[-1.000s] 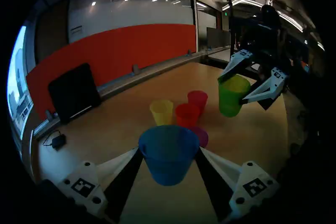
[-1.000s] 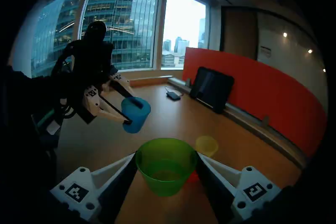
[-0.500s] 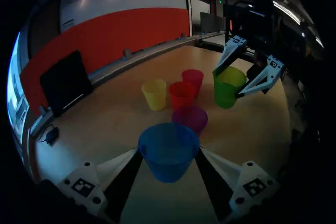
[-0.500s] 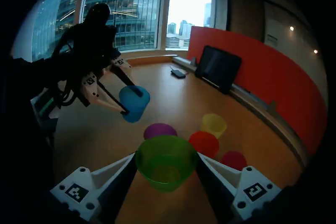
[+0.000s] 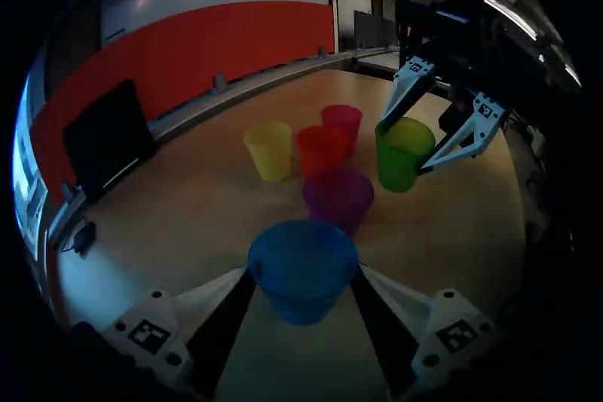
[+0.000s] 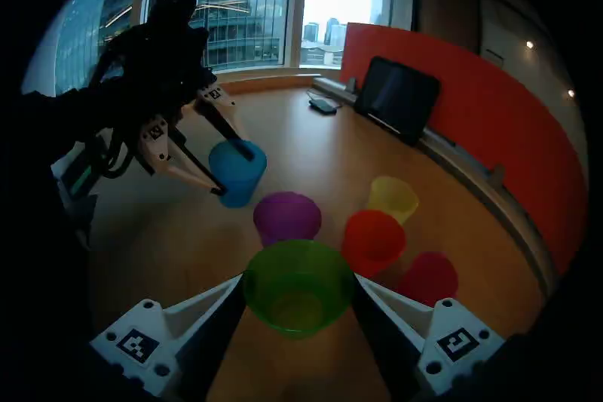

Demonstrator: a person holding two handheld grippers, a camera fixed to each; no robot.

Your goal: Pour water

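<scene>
Holding translucent tapered blue cup [image 5: 303, 270], green cup [image 6: 298, 287], glossy wooden table [image 5: 188, 206]

A high-rise office: long wooden table [image 6: 316, 153], red wall panel [image 6: 490, 130], dark screen [image 6: 398, 99], windows [image 6: 226, 10] onto towers.

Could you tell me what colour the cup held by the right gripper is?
The cup is green; right gripper view.

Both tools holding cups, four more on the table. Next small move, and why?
Probably ease the left tool forward until the blue cup hangs over the purple cup, ready to tilt. Both held cups are upright, and the purple cup stands nearest ahead of the blue one. The right tool holds the green cup off to the side. I can't tell which cup holds water.
</scene>
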